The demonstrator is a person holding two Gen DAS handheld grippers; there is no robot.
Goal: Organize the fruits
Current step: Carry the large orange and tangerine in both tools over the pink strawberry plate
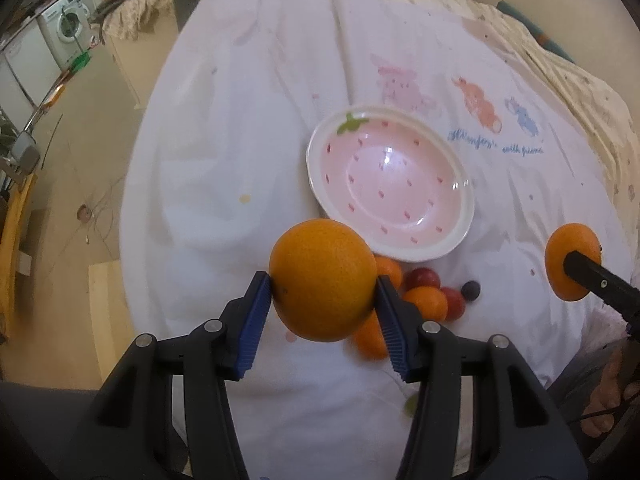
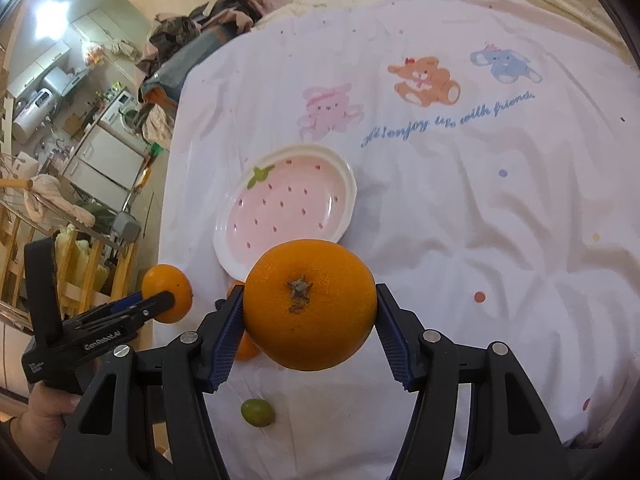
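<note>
My left gripper (image 1: 323,292) is shut on an orange (image 1: 322,279) and holds it above the bed, just short of the pink strawberry plate (image 1: 390,184). My right gripper (image 2: 310,320) is shut on a second orange (image 2: 310,304), held above the near rim of the same plate (image 2: 286,210). Each gripper shows in the other's view: the right one with its orange (image 1: 573,261) at the right edge of the left wrist view, the left one with its orange (image 2: 168,293) at the left of the right wrist view. The plate holds nothing.
Small oranges (image 1: 426,302), red fruits (image 1: 423,278) and a dark grape (image 1: 470,291) lie together near the plate. A green grape (image 2: 257,412) lies on the white printed sheet (image 2: 460,220). The bed edge drops to the floor (image 1: 80,184) on the left.
</note>
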